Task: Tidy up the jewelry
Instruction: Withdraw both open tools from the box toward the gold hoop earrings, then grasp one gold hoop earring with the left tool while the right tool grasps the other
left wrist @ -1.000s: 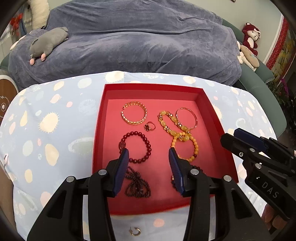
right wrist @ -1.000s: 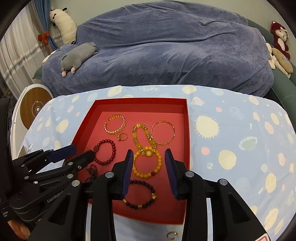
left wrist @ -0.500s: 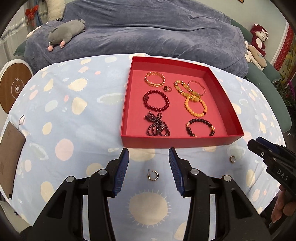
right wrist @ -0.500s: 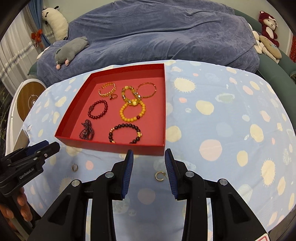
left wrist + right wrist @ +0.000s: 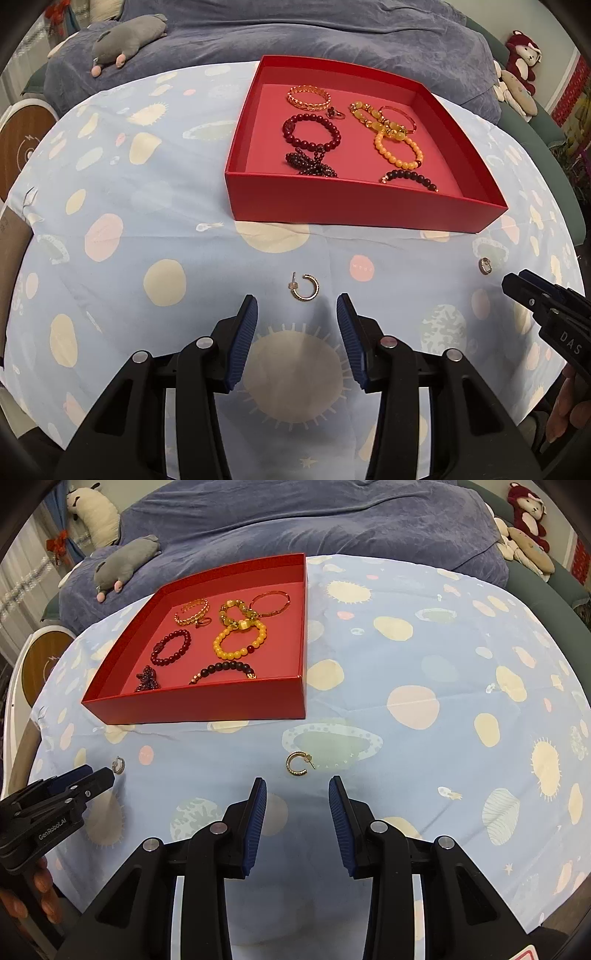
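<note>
Both grippers, left gripper [image 5: 296, 308] and right gripper [image 5: 294, 794], stand with jaws apart and empty, each with a gold hoop earring [image 5: 305, 287] [image 5: 297, 764] lying flat on the tablecloth [image 5: 118, 206] just ahead of its fingertips, short of the red tray [image 5: 351, 206].

red box [image 5: 354, 206], blue spotted tablecloth [image 5: 147, 206]

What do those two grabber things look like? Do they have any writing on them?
Both are black plastic clamps with silver rivets and ribbed blue pads. The left gripper and the right gripper look alike. Seen from the side, the right one shows white letters "DAS", and the left one reads "GenRobot.AI".
</note>
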`<action>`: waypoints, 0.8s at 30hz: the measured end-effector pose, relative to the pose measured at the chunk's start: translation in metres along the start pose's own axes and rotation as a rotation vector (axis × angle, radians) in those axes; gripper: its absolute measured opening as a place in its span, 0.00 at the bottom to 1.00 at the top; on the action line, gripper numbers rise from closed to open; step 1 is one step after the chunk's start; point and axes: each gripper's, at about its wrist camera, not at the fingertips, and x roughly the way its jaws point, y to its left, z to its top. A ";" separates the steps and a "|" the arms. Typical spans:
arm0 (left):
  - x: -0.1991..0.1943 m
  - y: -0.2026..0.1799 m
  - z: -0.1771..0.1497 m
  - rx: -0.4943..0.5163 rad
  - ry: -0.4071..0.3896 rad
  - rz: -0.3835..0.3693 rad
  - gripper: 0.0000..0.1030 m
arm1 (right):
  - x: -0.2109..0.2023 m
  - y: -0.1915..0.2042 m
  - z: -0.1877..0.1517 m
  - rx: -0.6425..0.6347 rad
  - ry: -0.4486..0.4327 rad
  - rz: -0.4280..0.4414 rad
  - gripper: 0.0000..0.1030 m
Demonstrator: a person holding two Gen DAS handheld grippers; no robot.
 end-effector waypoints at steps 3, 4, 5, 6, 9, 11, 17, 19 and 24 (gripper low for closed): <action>0.005 0.000 0.001 -0.007 0.003 0.003 0.41 | 0.006 -0.001 0.002 0.003 0.006 -0.004 0.34; 0.007 0.000 0.001 -0.008 0.004 0.000 0.41 | 0.009 -0.001 0.003 0.004 0.008 -0.006 0.34; 0.008 0.000 0.002 -0.010 0.005 0.002 0.41 | 0.011 -0.001 0.004 0.004 0.010 -0.007 0.34; 0.009 0.000 0.002 -0.011 0.006 0.001 0.41 | 0.013 -0.001 0.004 0.005 0.012 -0.008 0.34; 0.012 0.000 0.004 -0.015 0.010 -0.001 0.41 | 0.018 0.000 0.006 0.003 0.018 -0.009 0.34; 0.013 -0.001 0.004 -0.017 0.009 -0.002 0.41 | 0.022 0.001 0.007 -0.003 0.020 -0.012 0.34; 0.014 0.001 0.004 -0.017 0.008 -0.005 0.41 | 0.033 0.003 0.012 -0.018 0.027 -0.017 0.34; 0.015 0.001 0.006 -0.018 0.008 -0.006 0.41 | 0.035 0.005 0.012 -0.027 0.019 -0.023 0.34; 0.015 0.002 0.006 -0.017 0.004 -0.005 0.41 | 0.035 0.009 0.011 -0.053 0.016 -0.028 0.19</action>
